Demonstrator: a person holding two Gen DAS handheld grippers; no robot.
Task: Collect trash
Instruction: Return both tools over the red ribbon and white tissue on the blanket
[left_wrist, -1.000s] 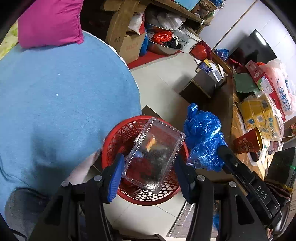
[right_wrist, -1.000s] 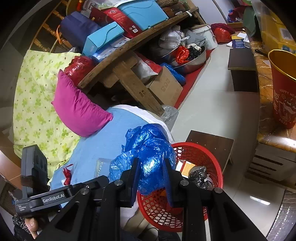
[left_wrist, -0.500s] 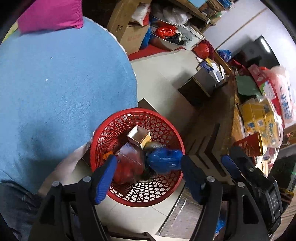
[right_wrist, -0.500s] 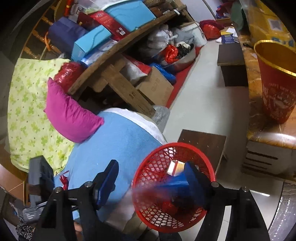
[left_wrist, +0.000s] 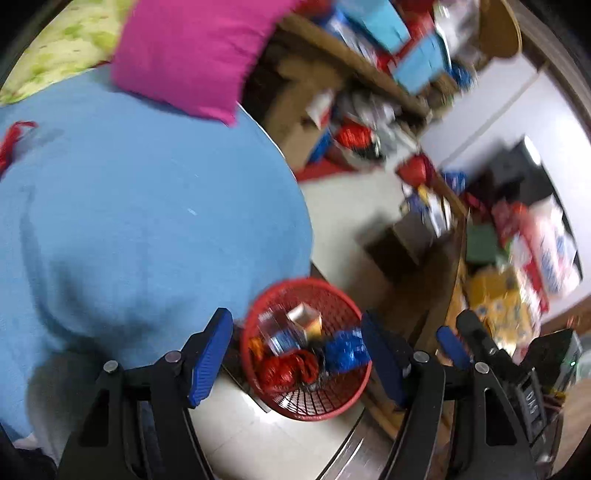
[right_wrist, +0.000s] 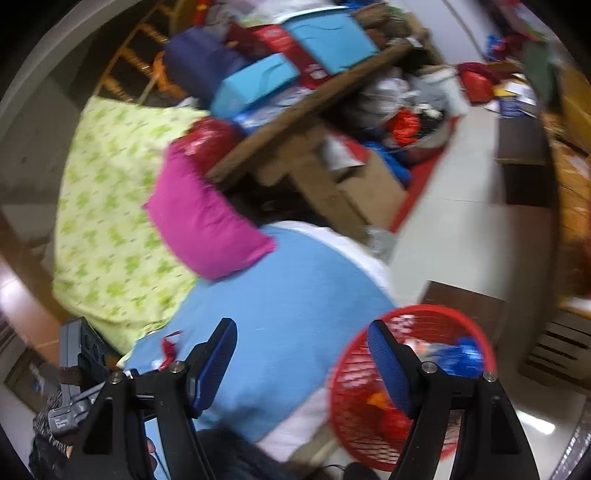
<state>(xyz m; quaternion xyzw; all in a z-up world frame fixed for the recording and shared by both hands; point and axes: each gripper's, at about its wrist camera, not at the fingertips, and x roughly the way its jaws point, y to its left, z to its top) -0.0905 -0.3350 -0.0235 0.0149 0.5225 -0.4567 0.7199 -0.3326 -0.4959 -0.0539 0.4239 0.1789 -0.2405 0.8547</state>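
Both drops are complete; the step in hand is the withdrawal from the red basket (left_wrist: 306, 350) and the search for the next piece of trash.

**Claw state.** The left claw (left_wrist: 295, 358) stands wide open with nothing between its blue pads. The right claw (right_wrist: 301, 363) has just been opening and also stands open and empty; the basket rim only shows behind its right pad.

**Position of the trash.** The blue plastic bag (left_wrist: 345, 350) lies inside the basket at its right side. The clear plastic container (left_wrist: 275, 332) rests inside at the left, beside a small carton (left_wrist: 303, 317) and a red bundle (left_wrist: 286, 369) nearest the camera. In the right wrist view the basket (right_wrist: 410, 387) stands on the floor just beside the blue blanket (right_wrist: 288, 314).

**Procedure.**
1. Lift each claw straight clear of the basket rim before swinging sideways; a dragged pad could tip the light basket.
2. Keep both claws open during the move.
3. Confirm that no item hangs over the rim. The bag looks loose and may spring back up.
4. Scan the blanket beyond the basket. A small red scrap (right_wrist: 169, 347) lies on it, well apart from the basket, and is a likely next target.
5. Both views are motion-blurred; steady the hands before choosing.
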